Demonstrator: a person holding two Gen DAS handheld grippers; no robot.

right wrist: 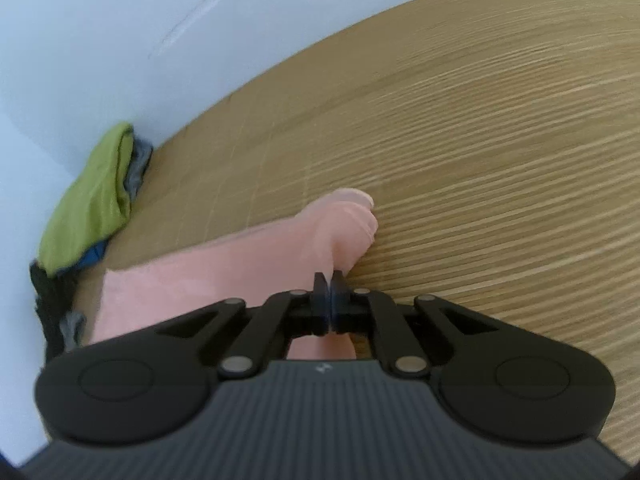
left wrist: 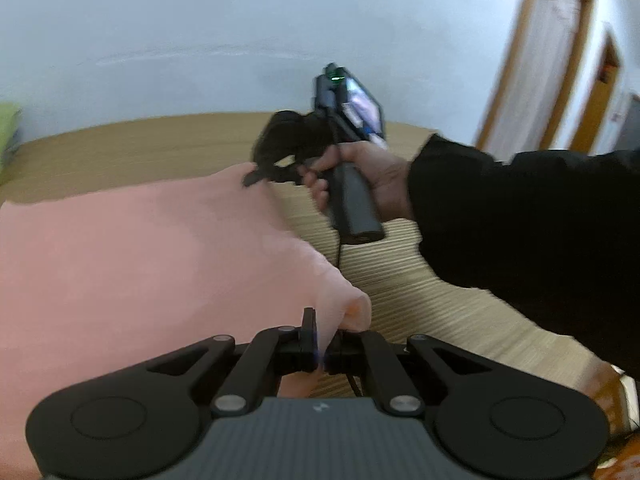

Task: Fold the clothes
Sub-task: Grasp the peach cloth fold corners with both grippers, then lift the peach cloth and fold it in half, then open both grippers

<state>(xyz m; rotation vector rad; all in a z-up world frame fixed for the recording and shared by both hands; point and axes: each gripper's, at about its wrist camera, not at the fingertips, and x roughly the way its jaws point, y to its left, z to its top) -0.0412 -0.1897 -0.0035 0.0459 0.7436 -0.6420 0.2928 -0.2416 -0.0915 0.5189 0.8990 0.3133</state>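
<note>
Pink cloth [left wrist: 132,256] lies spread over the woven bamboo mat [right wrist: 480,140], pinched at two corners of one edge so that edge can likely be carried over in a fold. The left gripper [left wrist: 320,344] has its jaws closed on the near corner, fabric bunched between them. The right gripper [right wrist: 331,304] has its jaws closed on the far corner, a knot of pink just ahead. Well apart, by the wall, sits a green and blue garment pile [right wrist: 96,204].

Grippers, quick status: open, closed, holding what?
Left gripper: closed on the pink cloth.
Right gripper: closed on another corner of the pink cloth.
</note>
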